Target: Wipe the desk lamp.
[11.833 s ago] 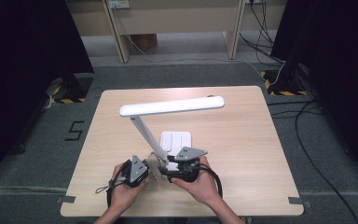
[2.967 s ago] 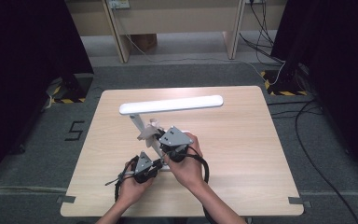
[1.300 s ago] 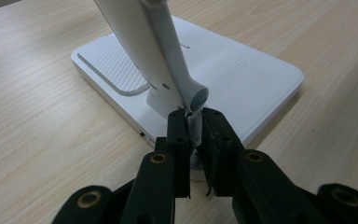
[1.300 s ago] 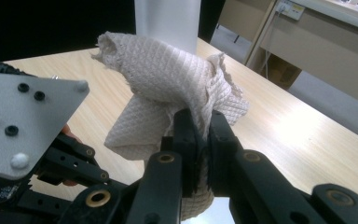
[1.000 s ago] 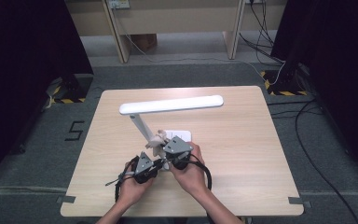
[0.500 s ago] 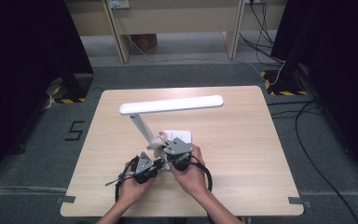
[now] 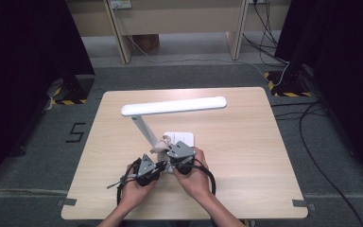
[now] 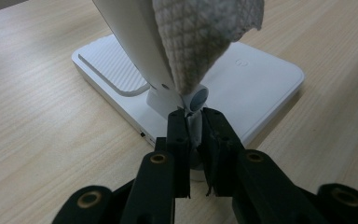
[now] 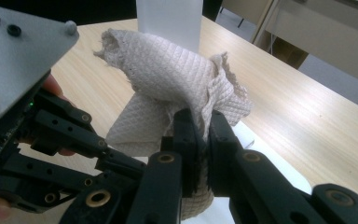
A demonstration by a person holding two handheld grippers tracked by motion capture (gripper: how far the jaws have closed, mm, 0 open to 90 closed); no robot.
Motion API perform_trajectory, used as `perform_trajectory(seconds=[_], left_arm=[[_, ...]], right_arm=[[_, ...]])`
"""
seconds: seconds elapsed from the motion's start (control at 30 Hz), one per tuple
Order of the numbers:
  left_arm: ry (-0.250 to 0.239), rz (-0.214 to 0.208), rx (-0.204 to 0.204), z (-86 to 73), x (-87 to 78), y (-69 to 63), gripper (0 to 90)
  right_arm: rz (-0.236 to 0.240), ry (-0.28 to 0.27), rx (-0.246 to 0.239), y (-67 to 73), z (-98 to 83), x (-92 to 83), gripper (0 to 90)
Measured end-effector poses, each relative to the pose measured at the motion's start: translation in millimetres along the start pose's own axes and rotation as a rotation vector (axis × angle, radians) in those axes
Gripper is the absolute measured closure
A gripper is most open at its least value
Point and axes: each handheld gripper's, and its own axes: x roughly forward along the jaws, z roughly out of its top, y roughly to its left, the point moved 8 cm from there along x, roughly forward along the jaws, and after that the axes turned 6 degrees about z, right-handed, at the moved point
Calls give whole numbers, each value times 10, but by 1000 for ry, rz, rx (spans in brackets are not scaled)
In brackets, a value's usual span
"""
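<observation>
A white desk lamp stands mid-table, with a long head, a slanted arm and a flat base. My left gripper is shut on the hinge at the foot of the arm, its jaws pinching the white post just in front of the base. My right gripper is shut on a crumpled beige quilted cloth, which lies against the lower lamp arm. The cloth hangs just above the left jaws. From above, the right gripper and the cloth sit close beside the left gripper.
The person's hands come in at the table's near edge, with black cables looping around them. The left gripper's grey plate crowds the right gripper's left side. Bare wood lies to the right and behind the lamp.
The right gripper has slid the cloth down the lamp arm towards its foot, moving slightly nearer the person. The left gripper keeps its hold at the hinge.
</observation>
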Motion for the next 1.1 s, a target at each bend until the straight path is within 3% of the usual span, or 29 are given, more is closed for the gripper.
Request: perform_trajectory(seconds=[1.1], left_arm=[[-3,8,8,1,1,3,808]], right_arm=[[13,55,26,5,-258,93,849]])
